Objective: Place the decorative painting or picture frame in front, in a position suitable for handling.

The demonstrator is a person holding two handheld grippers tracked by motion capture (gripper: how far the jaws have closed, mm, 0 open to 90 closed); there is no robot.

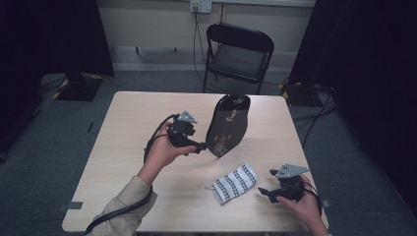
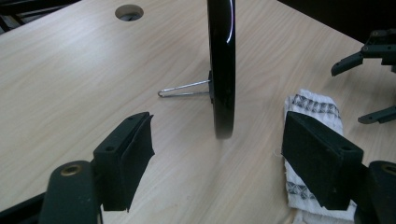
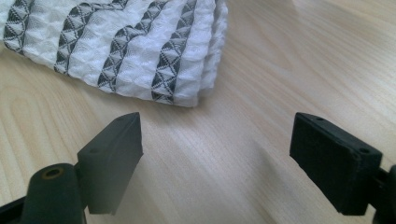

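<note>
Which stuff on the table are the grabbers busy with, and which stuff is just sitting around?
Likely part of the job:
- black oval plaque, standing on edge, propped by a wire stand
- folded black-and-white cloth
- left gripper, open at the plaque's edge
- right gripper, open beside the cloth

Just around:
- folding chair behind the table
- wall socket
</note>
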